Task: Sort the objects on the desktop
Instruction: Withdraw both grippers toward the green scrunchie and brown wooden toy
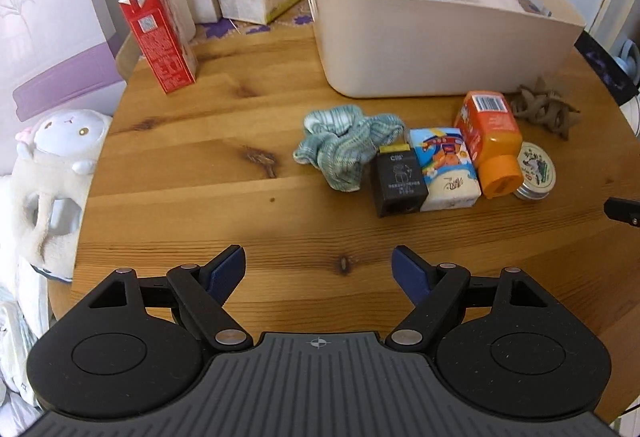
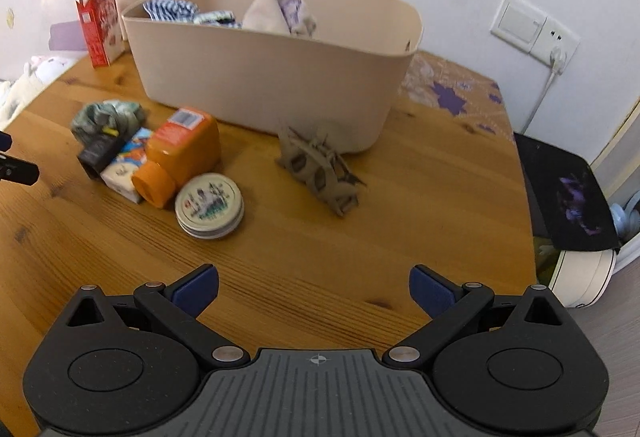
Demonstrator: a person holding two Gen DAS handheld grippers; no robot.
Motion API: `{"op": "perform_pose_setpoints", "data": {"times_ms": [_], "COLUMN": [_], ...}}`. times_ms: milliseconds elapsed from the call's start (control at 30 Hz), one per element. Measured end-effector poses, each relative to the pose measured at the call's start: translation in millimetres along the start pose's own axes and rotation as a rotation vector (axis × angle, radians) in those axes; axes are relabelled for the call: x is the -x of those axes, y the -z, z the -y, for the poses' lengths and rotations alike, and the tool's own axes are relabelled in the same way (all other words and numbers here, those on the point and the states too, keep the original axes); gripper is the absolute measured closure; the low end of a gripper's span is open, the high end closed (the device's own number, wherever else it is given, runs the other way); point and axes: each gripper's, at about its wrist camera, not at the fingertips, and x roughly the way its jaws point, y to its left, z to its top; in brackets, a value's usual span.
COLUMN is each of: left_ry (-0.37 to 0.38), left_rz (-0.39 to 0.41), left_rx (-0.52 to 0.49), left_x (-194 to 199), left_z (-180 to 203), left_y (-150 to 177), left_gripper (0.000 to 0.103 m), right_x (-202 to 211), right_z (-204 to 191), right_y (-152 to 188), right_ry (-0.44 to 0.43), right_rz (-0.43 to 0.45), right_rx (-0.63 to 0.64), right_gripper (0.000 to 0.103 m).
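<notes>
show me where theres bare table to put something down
Bare wood lies between the red carton, the green cloth and the left hand-held gripper. It is crowded in front of the beige bin, around the orange bottle.

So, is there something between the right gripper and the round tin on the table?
Nothing visible: only bare table lies between the open right gripper and the round tin. The orange bottle touches the tin's far side.

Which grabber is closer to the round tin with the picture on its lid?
Right, it seems. The round tin lies just ahead-left of the open right gripper. The open left gripper sits farther back, with the tin far to its right.
</notes>
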Motion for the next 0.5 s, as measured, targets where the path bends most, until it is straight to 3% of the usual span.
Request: {"op": "perform_pose_setpoints", "data": {"times_ms": [333,500], "left_ry": [-0.054,-0.019], "left_rz": [0.005,0.013], "left_rx": [-0.019,-0.02], "left_x": [-30.3,-42.8], "left_z": [1.3,-1.1], "left_y": [-17.5,-26.5], "left_gripper": [0.021,0.021], "right_x": [-35.8,-52.2], "right_z": [10.8,14.8], "right_y": [-5.1,-10.7], "right_ry": [-0.003,-0.015], "right_rz": [-0.047,-0.058], "right_rx": [0.018,0.036], "right_gripper": [0.0,0.0]}}
